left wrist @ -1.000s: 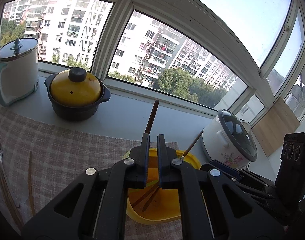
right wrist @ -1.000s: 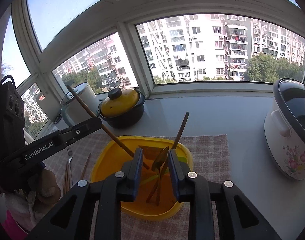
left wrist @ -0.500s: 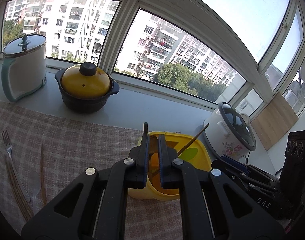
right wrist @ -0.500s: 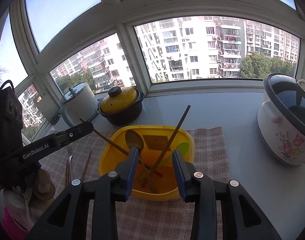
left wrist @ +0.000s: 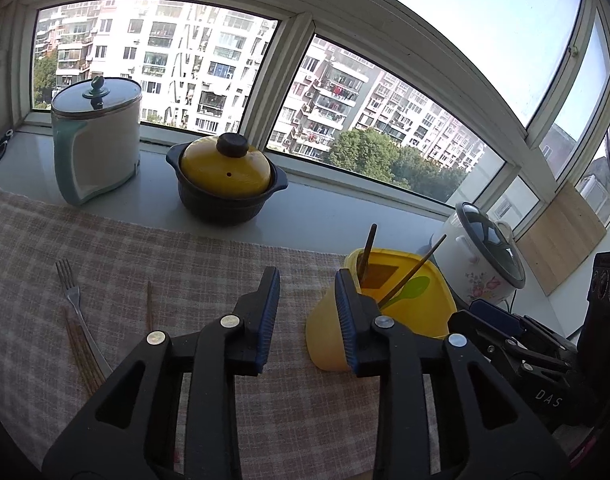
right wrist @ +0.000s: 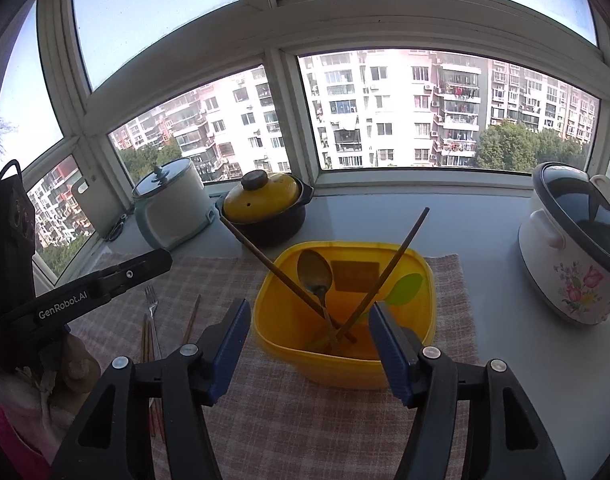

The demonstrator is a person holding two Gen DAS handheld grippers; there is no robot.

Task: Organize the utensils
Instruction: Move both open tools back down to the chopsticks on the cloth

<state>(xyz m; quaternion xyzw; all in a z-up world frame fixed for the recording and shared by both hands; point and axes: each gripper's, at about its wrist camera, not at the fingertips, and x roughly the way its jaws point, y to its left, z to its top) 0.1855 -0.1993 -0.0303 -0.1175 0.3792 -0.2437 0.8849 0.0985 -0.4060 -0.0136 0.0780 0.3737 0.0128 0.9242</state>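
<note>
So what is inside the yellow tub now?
The yellow tub holds two long wooden chopsticks crossed and leaning on its rim, a metal spoon and a green plastic spoon. The tub's near wall hides part of the bottom.

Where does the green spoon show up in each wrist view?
Left wrist: green spoon right of centre, inside the yellow tub.
Right wrist: green spoon right of centre, against the tub's right wall.
Shared landmark: yellow-lidded dark pot on the windowsill.

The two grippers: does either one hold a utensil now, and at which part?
Nothing is held. The left gripper and the right gripper have just been opening, with nothing between their fingers.
</note>
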